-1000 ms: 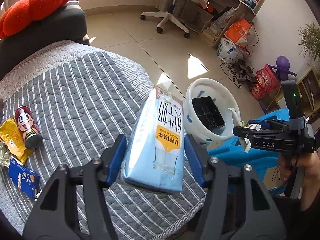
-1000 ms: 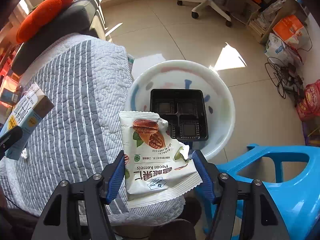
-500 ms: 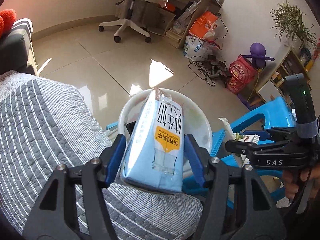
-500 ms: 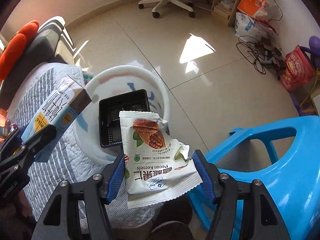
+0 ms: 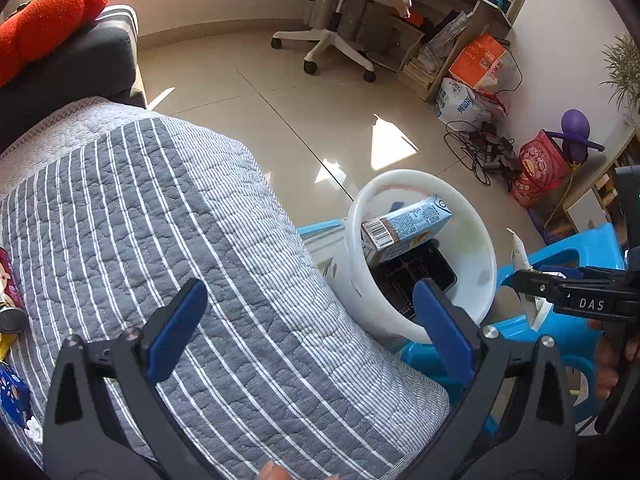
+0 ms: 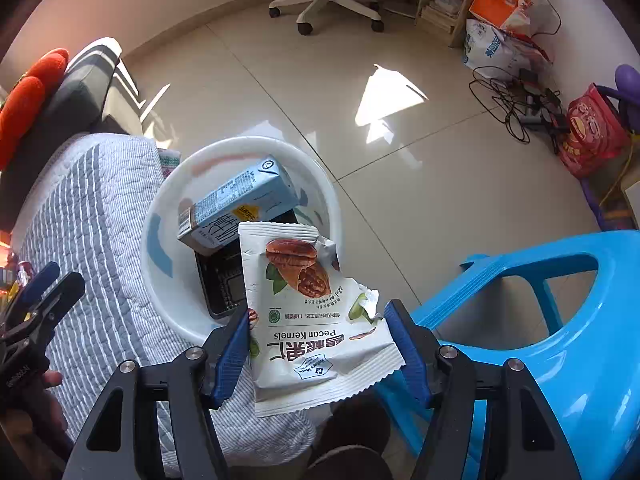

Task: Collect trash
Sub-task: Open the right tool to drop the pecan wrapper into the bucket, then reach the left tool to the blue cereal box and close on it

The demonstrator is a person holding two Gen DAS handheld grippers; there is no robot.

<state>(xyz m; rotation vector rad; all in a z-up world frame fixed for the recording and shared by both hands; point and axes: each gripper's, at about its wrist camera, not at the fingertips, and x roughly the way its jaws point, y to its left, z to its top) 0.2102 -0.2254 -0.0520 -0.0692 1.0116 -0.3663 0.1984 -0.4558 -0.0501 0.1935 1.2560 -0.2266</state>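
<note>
Right wrist view: we are holding the right claw [image 6: 318, 340] above the near rim of the bin [image 6: 332, 200], and it is pinching a pecan bag [image 6: 308, 312] by its two side edges. The carton [image 6: 240, 204] is already lying in the bin, leaning on a black tray [image 6: 220, 280].

We are keeping the left claw [image 5: 308, 320] spread wide and carrying nothing, over the quilt [image 5: 160, 208] next to the bin [image 5: 400, 178].

What we are worrying about: the bag is light and flat, gripped only at its edges, so it could flutter on release and be landing on the floor or on the blue stool [image 6: 560, 320] rather than inside. The claw is sitting near the rim, not over the middle, which we judge is making a miss likelier. The torn top is pointing away from us, so any leftover crumbs could be spilling out. The carton is taking up much of the opening and the bag may be resting on top of it and sliding off.

Writing we are reading: "Pecan Kernels" on the bag, upside down, with Chinese characters below and a blue diamond badge that looks like "Member's Mark". The carton is showing a barcode [image 5: 378, 230] and Chinese print too small to read. In the left wrist view the right claw [image 5: 516, 276] is bearing "DAS".
</note>
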